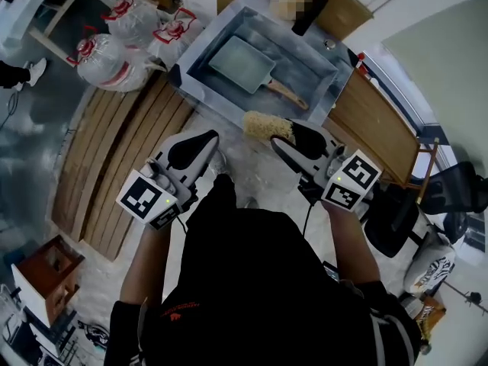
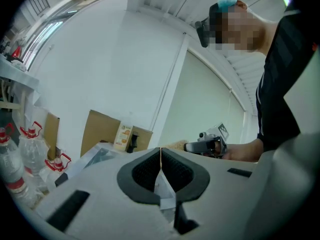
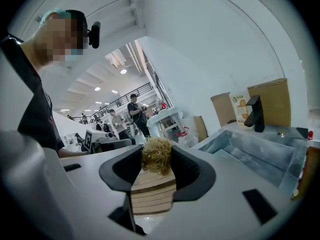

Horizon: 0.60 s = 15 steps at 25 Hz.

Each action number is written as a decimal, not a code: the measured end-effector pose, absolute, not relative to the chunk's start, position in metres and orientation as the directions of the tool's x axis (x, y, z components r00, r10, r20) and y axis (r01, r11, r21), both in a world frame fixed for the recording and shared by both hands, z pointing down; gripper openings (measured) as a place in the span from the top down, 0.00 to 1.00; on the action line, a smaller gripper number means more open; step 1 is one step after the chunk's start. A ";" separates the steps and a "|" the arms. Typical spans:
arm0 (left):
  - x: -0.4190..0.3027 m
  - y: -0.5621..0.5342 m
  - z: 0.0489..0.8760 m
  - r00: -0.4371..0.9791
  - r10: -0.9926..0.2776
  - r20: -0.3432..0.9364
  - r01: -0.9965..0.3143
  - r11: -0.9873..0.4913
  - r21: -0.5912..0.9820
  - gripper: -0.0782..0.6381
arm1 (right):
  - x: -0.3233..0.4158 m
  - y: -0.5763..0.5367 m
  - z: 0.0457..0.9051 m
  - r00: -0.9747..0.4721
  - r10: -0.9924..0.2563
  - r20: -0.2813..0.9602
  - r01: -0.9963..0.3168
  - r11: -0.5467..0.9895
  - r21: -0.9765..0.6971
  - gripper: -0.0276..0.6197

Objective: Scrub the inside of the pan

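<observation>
As we view it, pan (image 1: 242,63): rectangular grey metal in sink (image 1: 200,48), wooden handle pointing toward our right.
Right tool (image 3: 157,160): clamped on frizzy tan scrubber (image 3: 156,155).
Left tool (image 2: 160,160): closed, empty.

Sink (image 1: 200,52) is open from above. Pan (image 1: 242,64) lies on the basin floor toward the left, its handle (image 1: 288,94) angled to the near-right wall, with bare floor behind and to the right. Black faucet (image 1: 309,15) stands at the back rim. Water bottles (image 1: 114,59) crowd the sink's left side. Left claw (image 1: 202,143), closed and empty, and right claw (image 1: 282,137), clamping a brush (image 1: 267,126), hang short of the near rim.
</observation>
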<state>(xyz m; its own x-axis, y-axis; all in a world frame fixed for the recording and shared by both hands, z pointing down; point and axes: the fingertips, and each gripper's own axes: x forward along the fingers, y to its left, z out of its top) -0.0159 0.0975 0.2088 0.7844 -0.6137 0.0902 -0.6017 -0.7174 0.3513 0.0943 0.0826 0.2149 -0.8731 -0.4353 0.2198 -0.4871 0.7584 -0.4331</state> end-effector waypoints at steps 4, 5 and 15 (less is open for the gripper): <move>-0.039 0.058 0.219 0.794 -0.598 0.109 -0.592 -0.721 0.360 0.86 | 0.075 0.042 0.223 -0.862 -0.444 0.244 -0.507 0.746 -0.433 0.68; -0.044 0.049 0.222 0.797 -0.594 0.113 -0.590 -0.722 0.362 0.86 | 0.071 0.033 0.226 -0.859 -0.446 0.252 -0.512 0.741 -0.433 0.68; -0.061 -0.011 0.248 0.814 -0.564 0.140 -0.569 -0.724 0.391 0.86 | 0.052 -0.024 0.251 -0.841 -0.440 0.315 -0.540 0.713 -0.447 0.68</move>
